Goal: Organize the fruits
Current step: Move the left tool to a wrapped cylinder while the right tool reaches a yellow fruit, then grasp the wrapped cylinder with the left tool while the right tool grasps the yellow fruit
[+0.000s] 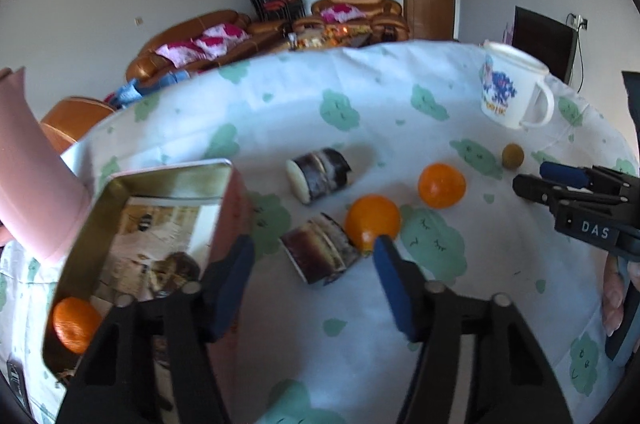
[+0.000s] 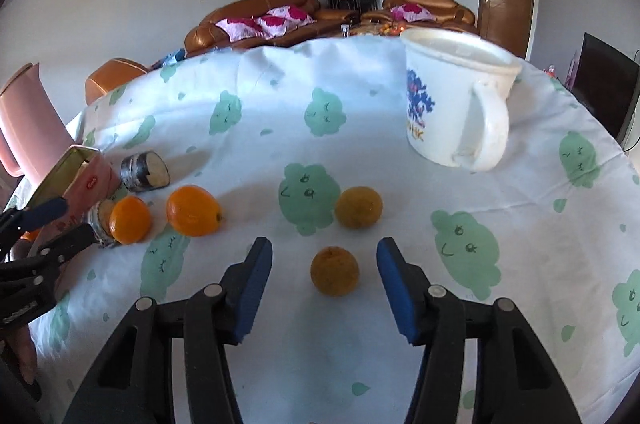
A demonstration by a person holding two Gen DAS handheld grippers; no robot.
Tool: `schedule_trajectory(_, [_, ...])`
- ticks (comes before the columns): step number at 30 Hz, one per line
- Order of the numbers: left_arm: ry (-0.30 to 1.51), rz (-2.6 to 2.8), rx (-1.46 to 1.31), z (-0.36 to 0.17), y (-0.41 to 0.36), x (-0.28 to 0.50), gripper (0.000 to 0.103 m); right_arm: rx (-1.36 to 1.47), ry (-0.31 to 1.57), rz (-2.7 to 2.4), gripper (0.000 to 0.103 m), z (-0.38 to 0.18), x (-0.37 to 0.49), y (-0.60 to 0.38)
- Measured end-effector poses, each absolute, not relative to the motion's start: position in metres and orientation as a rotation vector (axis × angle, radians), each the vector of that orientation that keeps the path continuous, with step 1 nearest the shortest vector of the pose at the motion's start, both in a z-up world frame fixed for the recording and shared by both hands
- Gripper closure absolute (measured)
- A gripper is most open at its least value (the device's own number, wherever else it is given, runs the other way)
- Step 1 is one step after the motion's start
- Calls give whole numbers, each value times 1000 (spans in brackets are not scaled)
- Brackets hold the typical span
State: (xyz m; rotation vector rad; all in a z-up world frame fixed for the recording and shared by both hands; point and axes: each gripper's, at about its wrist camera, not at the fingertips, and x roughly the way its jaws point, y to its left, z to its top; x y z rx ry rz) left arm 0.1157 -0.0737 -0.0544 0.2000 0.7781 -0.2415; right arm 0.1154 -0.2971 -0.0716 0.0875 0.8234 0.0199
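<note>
Spanning the lower frame of the left wrist view, left gripper (image 1: 314, 256) gapes wide, empty; tin box (image 1: 168, 180) lower left holds one orange (image 1: 74, 324). Right wrist view: right gripper (image 2: 324, 260) wide, brownish fruit (image 2: 334, 271) centred between fingers, untouched.

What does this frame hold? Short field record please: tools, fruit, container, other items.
left tool: open, empty, beside the tin
right tool: open, a brownish fruit between its fingers, not gripped
tin: one orange inside
loose fruit: two oranges, second brownish fruit
other: two cake slices, white mug
</note>
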Motion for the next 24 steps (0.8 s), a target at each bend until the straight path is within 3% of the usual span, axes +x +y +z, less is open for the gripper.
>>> schedule_trajectory(2, [804, -242, 191, -60, -75, 121, 52, 89, 834, 23, 47, -73, 116, -297])
schedule_trajectory(6, [831, -231, 164, -65, -75, 129, 53, 107, 864, 22, 48, -80, 120, -300])
schedule_trajectory(11, [832, -280, 116, -65, -77, 136, 55, 117, 890, 41, 59, -83, 123, -300])
schedule_trajectory(24, [803, -340, 127, -67, -84, 126, 53, 117, 891, 48, 67, -83, 122, -299])
